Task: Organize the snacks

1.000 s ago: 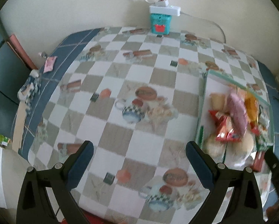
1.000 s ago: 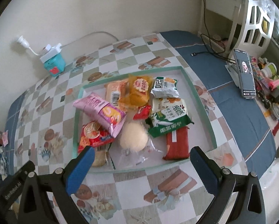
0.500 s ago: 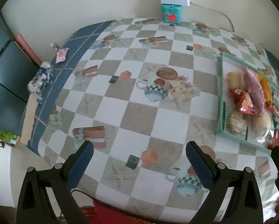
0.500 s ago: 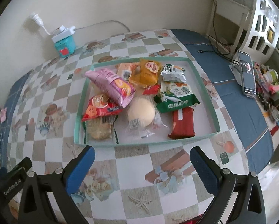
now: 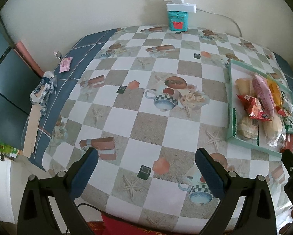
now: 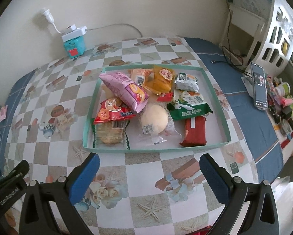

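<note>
Left gripper (image 5: 146,162): jaws spread wide, nothing between them; it hangs over bare checked tablecloth (image 5: 150,121) near the table's front edge.
Right gripper (image 6: 149,166): jaws also wide apart and empty, over the cloth just in front of the tray.
Tray (image 6: 215,90): shallow, pale green rim, lying flat on the cloth; straight ahead of the right gripper and near it, well off to the right of the left gripper (image 5: 229,98).
Snacks in tray: all the packets lie inside the rim, heaped toward the left half.
Pink bag (image 6: 124,90): tilted, resting on top of the red bag (image 6: 113,111).
Cracker pack (image 6: 109,134): front left corner, closest to the right gripper's left finger.
Round bun (image 6: 154,118): in clear wrap, middle front.
Red-brown bar (image 6: 195,133): front right, beside the bun.
Green packet (image 6: 189,107): just behind the bar.
Orange packet (image 6: 163,78): at the back.
Small white-green packet (image 6: 186,82): back right.
Teal box (image 6: 74,47): against the wall, white power strip on top.
Phone (image 6: 259,86): propped upright at the right of the table.
</note>
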Available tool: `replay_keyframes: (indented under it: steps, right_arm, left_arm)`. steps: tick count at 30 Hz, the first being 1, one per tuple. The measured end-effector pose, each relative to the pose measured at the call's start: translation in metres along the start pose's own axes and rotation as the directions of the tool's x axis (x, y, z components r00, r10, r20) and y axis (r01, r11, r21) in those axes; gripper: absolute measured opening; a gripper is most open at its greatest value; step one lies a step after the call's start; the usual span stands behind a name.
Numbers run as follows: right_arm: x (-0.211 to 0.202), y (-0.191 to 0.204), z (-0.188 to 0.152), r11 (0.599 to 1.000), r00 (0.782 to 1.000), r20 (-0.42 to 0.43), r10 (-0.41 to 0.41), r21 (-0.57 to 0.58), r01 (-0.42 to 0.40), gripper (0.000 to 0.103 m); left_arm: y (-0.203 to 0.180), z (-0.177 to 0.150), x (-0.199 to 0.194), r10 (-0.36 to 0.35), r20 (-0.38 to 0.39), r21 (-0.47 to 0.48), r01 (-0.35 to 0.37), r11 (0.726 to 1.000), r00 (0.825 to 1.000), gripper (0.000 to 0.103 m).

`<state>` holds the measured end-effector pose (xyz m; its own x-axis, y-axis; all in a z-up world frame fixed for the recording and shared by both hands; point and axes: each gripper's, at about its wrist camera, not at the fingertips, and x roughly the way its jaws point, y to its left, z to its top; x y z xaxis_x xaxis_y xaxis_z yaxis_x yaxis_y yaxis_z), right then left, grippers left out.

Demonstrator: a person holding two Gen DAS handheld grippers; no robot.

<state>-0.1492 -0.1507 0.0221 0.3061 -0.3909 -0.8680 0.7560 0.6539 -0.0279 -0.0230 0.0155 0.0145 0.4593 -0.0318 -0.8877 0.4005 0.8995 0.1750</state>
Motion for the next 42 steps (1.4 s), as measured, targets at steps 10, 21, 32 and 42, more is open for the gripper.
replay_keyframes:
  steps: [10,21,32,42]
  right_arm:
    - [0.002,0.008,0.0,0.999,1.0,-0.004,-0.005,-0.038,0.005,0.103]
    - [0.001,0.011,-0.001,0.999,1.0,-0.002,-0.008,-0.048,0.008,0.103]
    - [0.002,0.013,0.001,0.997,1.0,-0.002,-0.002,-0.076,0.002,0.103]
    - [0.002,0.015,0.001,0.997,1.0,-0.004,-0.003,-0.081,0.002,0.103]
  left_arm:
    - [0.002,0.002,0.005,-0.005,-0.017,-0.005,0.005,1.0,1.0,0.099]
    - [0.0,0.002,0.006,-0.003,-0.023,0.004,0.003,1.0,1.0,0.099]
    - [-0.002,0.002,0.01,-0.001,-0.038,0.022,0.002,1.0,0.999,0.099]
    - [-0.003,0.002,0.012,-0.001,-0.045,0.029,0.002,1.0,0.999,0.099]
